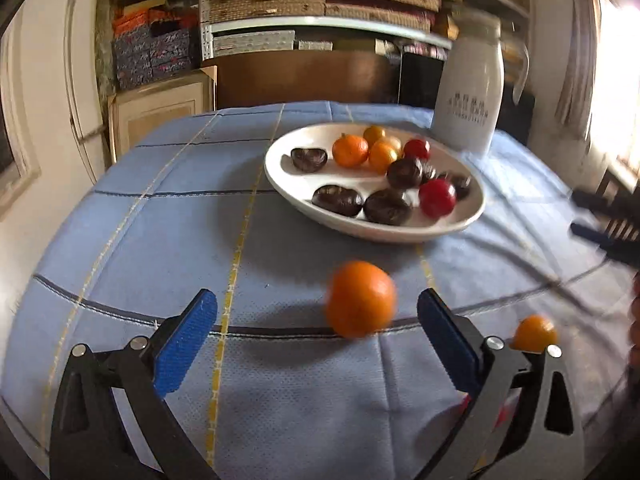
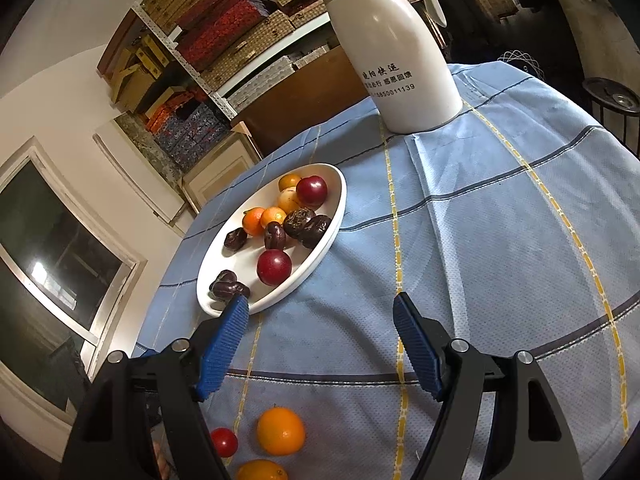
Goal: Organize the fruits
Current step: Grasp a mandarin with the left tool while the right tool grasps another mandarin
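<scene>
A white oval plate (image 1: 400,229) (image 2: 336,216) on the blue tablecloth holds several dark, orange and red fruits. In the left wrist view an orange (image 1: 361,299) lies on the cloth between my open left gripper's (image 1: 318,314) fingers, slightly ahead, nearer the right finger. A smaller orange fruit (image 1: 534,333) lies right of that gripper. In the right wrist view my right gripper (image 2: 320,320) is open and empty above the cloth, beside the plate's near edge. Below it lie an orange (image 2: 281,431), a small red fruit (image 2: 224,442) and another orange fruit (image 2: 261,471). The right gripper also shows at the left wrist view's right edge (image 1: 604,220).
A tall white thermos jug (image 1: 470,92) (image 2: 400,48) stands on the table behind the plate. Shelves with stacked boxes (image 1: 280,8) line the wall behind. The table edge drops off to the left toward a wall and window (image 2: 48,264).
</scene>
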{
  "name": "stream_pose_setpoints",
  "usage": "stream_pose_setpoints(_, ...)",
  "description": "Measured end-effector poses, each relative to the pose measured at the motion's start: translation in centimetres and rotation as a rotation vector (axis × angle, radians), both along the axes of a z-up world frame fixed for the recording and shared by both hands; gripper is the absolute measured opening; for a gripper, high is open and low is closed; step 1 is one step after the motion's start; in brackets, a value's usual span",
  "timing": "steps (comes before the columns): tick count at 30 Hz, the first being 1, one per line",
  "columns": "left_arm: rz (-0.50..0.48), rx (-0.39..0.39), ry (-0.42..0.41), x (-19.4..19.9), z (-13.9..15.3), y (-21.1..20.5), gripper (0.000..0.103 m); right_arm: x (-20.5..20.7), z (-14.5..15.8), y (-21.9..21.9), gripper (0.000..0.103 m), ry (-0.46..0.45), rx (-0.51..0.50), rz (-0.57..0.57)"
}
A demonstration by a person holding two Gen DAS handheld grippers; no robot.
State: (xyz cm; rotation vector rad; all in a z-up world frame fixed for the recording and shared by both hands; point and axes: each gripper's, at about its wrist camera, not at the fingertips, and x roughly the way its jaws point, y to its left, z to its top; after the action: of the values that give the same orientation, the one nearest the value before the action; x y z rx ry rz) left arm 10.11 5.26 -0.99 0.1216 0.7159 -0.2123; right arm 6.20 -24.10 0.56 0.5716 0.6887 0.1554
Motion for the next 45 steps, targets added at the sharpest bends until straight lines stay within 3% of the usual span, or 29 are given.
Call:
stream_pose_setpoints(4,-0.024,0.059,0.030,0.7,-0.7,-1.4,0.098,0.0,-0.1,0.2,0.076,0.001,-0.004,0.007)
stream_pose_setpoints(8,0.006,0.011,0.048,2.2,-0.6,-0.1,0.095,0.0,-0.1,0.6,0.076,0.006,-0.019,0.017)
stream_pose_setpoints(11,0.056,0.000,0.071,3.9,-0.8,1.4,0.077,0.1,-0.1,0.8,0.076,0.009,-0.027,0.023)
stream_pose_setpoints(15,0.103,-0.091,0.110,4.8,-1.1,4.2,0.075,0.1,-0.2,0.9,0.076,0.011,-0.029,0.024)
stream_pose_setpoints(21,0.079,-0.061,0.097,4.9,-1.0,3.7,0.073,0.2,-0.4,1.6,0.076,0.018,-0.052,0.047)
stream_pose_setpoints(27,-0.008,-0.076,0.166,4.2,-1.8,2.5,0.046,0.3,-0.7,2.3,0.076,0.036,-0.081,0.071)
stream_pose_setpoints(30,-0.010,-0.039,0.156,3.3,-1.9,1.9,0.046,0.0,-1.1,2.7,0.076,0.050,-0.095,0.090)
stream_pose_setpoints(40,-0.003,-0.050,0.153,2.4,-1.7,2.4,0.046,-3.0,-3.0,5.7,0.075,0.086,-0.195,0.237)
stream_pose_setpoints(45,-0.002,-0.052,0.155,2.4,-1.7,2.4,0.046,-2.6,-3.6,6.9,0.056,0.109,-0.214,0.287)
